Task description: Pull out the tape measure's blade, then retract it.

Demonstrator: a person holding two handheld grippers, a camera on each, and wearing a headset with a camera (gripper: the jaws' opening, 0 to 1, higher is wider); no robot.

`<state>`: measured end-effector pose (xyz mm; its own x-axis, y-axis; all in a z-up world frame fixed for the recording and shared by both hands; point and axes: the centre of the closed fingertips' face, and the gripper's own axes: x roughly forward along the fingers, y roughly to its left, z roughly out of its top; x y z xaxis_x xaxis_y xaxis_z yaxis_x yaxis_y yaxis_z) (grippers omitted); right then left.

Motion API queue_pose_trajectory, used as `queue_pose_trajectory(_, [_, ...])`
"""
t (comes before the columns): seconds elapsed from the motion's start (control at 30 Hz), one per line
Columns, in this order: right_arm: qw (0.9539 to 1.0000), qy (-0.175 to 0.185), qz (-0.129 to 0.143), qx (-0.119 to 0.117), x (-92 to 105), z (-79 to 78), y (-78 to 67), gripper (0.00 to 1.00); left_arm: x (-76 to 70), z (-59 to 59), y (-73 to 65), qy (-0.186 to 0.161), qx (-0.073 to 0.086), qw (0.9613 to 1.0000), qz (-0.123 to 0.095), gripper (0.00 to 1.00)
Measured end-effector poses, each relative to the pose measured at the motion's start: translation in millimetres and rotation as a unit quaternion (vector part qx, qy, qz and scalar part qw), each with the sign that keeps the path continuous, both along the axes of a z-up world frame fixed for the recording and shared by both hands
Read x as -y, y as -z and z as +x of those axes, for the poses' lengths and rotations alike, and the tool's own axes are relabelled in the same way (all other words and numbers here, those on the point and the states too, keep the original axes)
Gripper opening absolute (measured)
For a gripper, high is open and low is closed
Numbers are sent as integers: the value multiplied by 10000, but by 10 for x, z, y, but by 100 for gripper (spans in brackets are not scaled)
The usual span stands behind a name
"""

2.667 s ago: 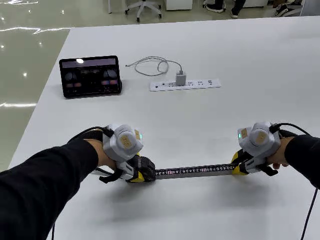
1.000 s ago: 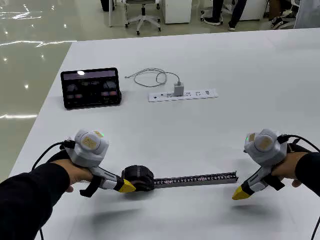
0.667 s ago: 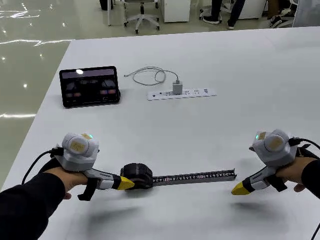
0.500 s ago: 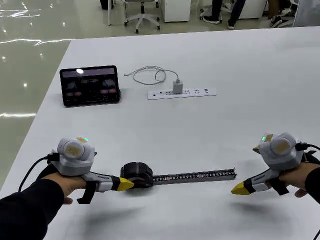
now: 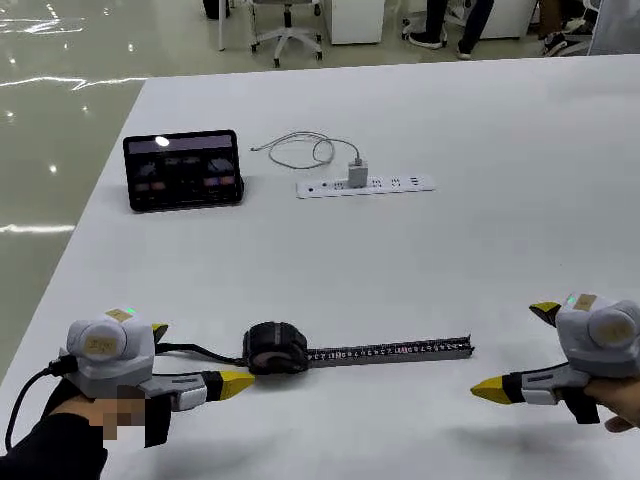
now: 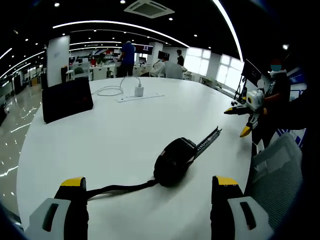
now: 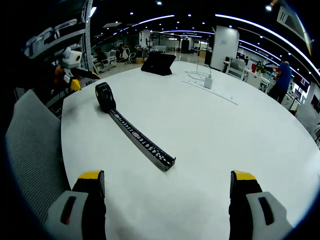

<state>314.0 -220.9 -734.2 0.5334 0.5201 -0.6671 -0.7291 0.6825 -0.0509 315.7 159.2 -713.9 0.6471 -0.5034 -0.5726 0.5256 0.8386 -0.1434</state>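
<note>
Two grippers now stand clear, jaws wide and empty: left gripper (image 5: 197, 355) just left of the tape measure (image 5: 275, 348), right gripper (image 5: 517, 349) right of the blade (image 5: 390, 350) tip. Seconds ago both were clamped on. We judge the blade, lying extended on the table (image 5: 400, 250), awaits retraction.

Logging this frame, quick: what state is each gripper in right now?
Left gripper: open, holding nothing; tape measure lies ahead of it.
Right gripper: open, holding nothing; blade tip lies ahead.
</note>
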Motion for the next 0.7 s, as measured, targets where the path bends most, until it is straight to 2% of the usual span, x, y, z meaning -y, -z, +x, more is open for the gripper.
queue_pose_trajectory(0.03, [10000,28,30,45,3,-19,-27,100,5,-28,-15,-6,-10,10000,-50,100])
queue_pose_trajectory(0.1, [9997,130,175,121,44,-40,-73,100,-10,-89,-21,8,70,10000,69,100])
queue_pose_trajectory(0.17, [9994,194,228,173,59,-92,-129,100,-3,-132,-11,9,96,9999,52,100])
queue_pose_trajectory(0.23, [9992,206,258,213,60,-184,-177,100,17,-212,-31,69,234,9996,125,100])
queue_pose_trajectory(0.4, [9989,237,310,240,144,-295,-199,100,27,-357,-13,172,213,9995,159,100])
queue_pose_trajectory(0.5, [9985,311,383,251,203,-349,-217,100,-17,-397,-24,100,195,9996,157,100])
queue_pose_trajectory(0.7, [9988,308,295,261,291,-498,-228,100,-126,-386,-50,-42,228,9997,125,100])
